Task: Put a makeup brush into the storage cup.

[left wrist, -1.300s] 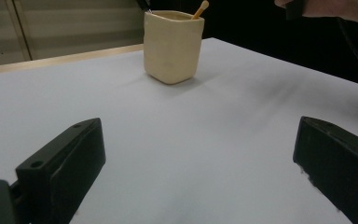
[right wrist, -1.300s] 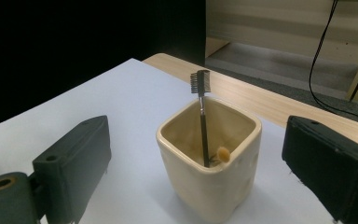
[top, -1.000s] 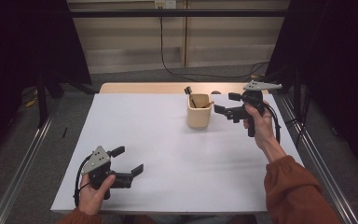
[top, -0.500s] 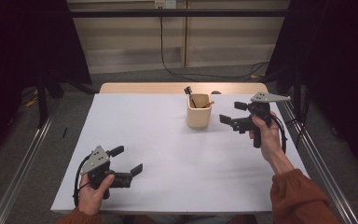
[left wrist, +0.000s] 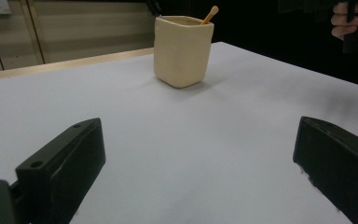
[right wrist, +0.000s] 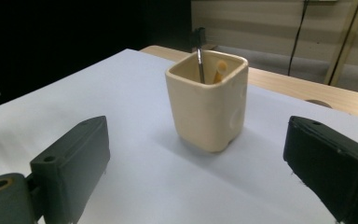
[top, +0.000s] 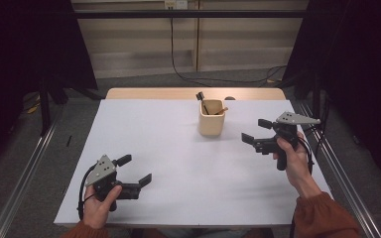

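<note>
A cream square-sided cup [top: 212, 117] is seen standing upright on the white counter [top: 178, 148], toward its far side and a little right of centre. Two utensils are held in it: a slim metal one with a dark top [right wrist: 199, 51] and a pale wooden one [right wrist: 219, 69], both leaning against the inner walls with their upper ends showing above the rim. Which kind of utensils they are cannot be told. The right tool [top: 257, 131] is held just above the counter to the right of the cup, near it but not touching, its jaws spread wide and aimed at the cup; in the right gripper view the cup is framed between the two black jaws, some way ahead of them. The left tool [top: 134, 169] is held low at the near left part of the counter, well apart from the cup, its jaws likewise spread wide with nothing between them. Nothing is gripped by either tool, and no loose item is seen lying on the counter. It is judged that the work on the cup is either finished or not begun; the pictures alone cannot settle which.
</note>
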`<state>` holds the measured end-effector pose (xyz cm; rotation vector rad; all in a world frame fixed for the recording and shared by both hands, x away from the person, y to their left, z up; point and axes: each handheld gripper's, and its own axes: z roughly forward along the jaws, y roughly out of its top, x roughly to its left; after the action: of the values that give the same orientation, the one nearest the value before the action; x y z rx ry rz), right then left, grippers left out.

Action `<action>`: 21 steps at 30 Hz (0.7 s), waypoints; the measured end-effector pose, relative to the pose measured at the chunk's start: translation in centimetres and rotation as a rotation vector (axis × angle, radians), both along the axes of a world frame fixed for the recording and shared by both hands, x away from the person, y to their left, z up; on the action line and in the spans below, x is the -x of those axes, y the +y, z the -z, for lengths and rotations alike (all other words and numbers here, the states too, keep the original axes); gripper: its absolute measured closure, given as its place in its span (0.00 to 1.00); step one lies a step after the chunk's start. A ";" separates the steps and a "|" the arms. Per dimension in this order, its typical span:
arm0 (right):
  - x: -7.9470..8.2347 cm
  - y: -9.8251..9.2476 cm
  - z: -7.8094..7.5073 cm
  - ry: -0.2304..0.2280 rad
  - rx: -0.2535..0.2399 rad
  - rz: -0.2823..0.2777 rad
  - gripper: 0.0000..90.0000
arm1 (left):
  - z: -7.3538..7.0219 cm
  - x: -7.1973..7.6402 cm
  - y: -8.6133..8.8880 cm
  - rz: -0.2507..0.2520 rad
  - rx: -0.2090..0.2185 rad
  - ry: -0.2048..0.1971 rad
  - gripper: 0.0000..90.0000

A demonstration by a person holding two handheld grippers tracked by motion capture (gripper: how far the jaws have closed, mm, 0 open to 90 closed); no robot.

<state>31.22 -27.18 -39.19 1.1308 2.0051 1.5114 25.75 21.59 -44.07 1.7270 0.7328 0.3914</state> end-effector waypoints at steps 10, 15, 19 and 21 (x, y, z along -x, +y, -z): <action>2.7 -1.1 0.9 -0.012 0.006 0.028 0.07 | -0.1 -0.1 0.5 -0.017 0.008 0.001 0.02; 3.9 -1.5 1.3 -0.022 0.016 0.041 0.07 | -0.2 0.1 0.7 -0.030 0.011 0.001 0.02; 5.0 -2.1 1.9 -0.024 0.019 0.056 0.07 | -0.2 0.2 0.9 -0.040 0.013 0.004 0.02; 5.5 -2.5 2.0 -0.031 0.019 0.072 0.07 | -0.3 0.2 0.8 -0.037 0.013 0.007 0.02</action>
<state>25.76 -29.67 -41.22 1.1525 1.9334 1.4628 25.54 22.35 -43.80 1.7055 0.7722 0.4056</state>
